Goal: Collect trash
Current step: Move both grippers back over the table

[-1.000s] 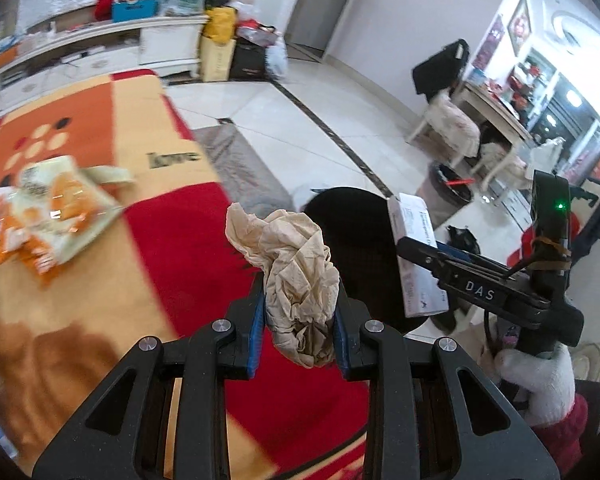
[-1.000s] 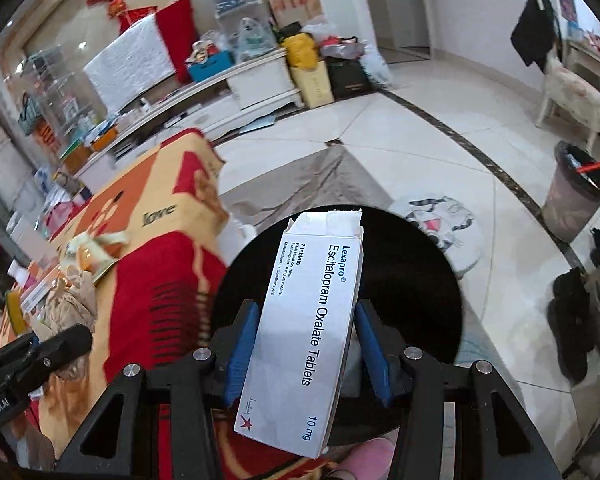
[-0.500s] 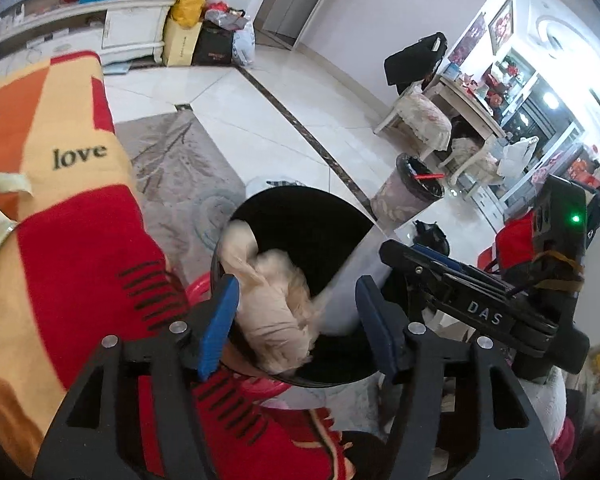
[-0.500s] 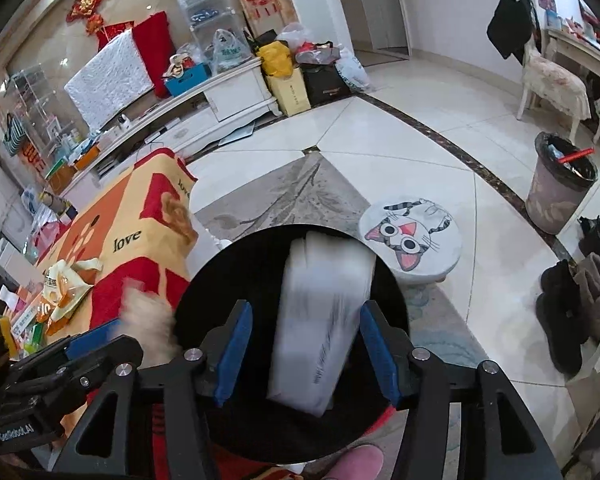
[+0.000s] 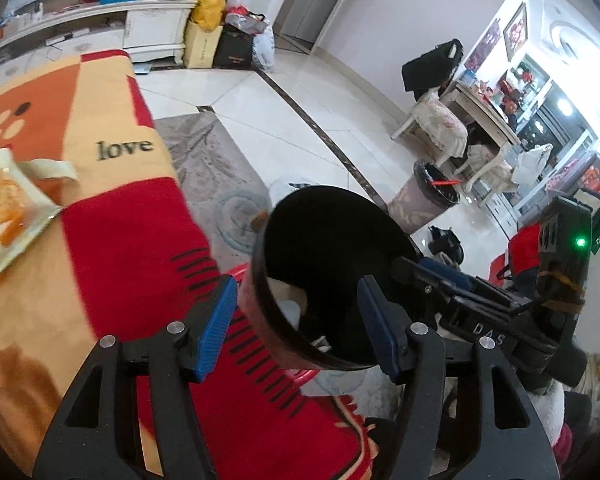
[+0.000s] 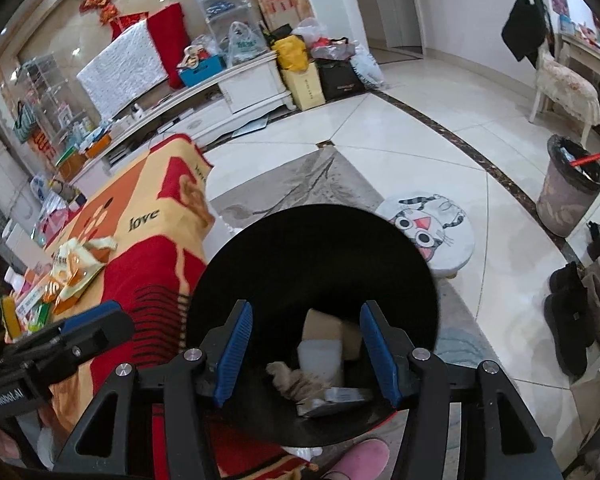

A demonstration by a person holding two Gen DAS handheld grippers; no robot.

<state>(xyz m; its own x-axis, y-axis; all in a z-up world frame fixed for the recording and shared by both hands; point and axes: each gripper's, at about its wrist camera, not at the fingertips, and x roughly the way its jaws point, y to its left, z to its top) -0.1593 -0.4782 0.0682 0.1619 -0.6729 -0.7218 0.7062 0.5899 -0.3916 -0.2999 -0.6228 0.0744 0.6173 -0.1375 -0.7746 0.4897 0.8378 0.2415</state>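
Both claws hang over the round black-lined waste bin (image 6: 312, 264) and both are empty: the right gripper (image 6: 306, 354) has its blue-padded jaws parted with nothing between them, having just opened, and the left gripper (image 5: 296, 320) has likewise just spread its jaws and grips nothing. Straight below the right claw, down at the bottom of the bin, lies the crumpled tan paper wad (image 6: 294, 380), and touching it just beyond is the white cardboard tablet box (image 6: 320, 356), with a brown carton piece (image 6: 324, 324) behind that. From the left view the bin's rim (image 5: 260, 304) sits between the two pads, and only a pale scrap of the trash (image 5: 286, 300) shows inside. Left of both claws, the red, orange and cream blanket printed "love" (image 5: 124, 216) covers the table, and farther out on it lies an opened white-and-orange snack wrapper (image 5: 4, 216), well apart from the bin. Beyond the bin to the right stands a round stool with a cartoon cat cushion (image 6: 428, 228), then a grey wastebasket with a black liner (image 6: 568, 196) farther across the pale tiled floor (image 6: 400, 128).
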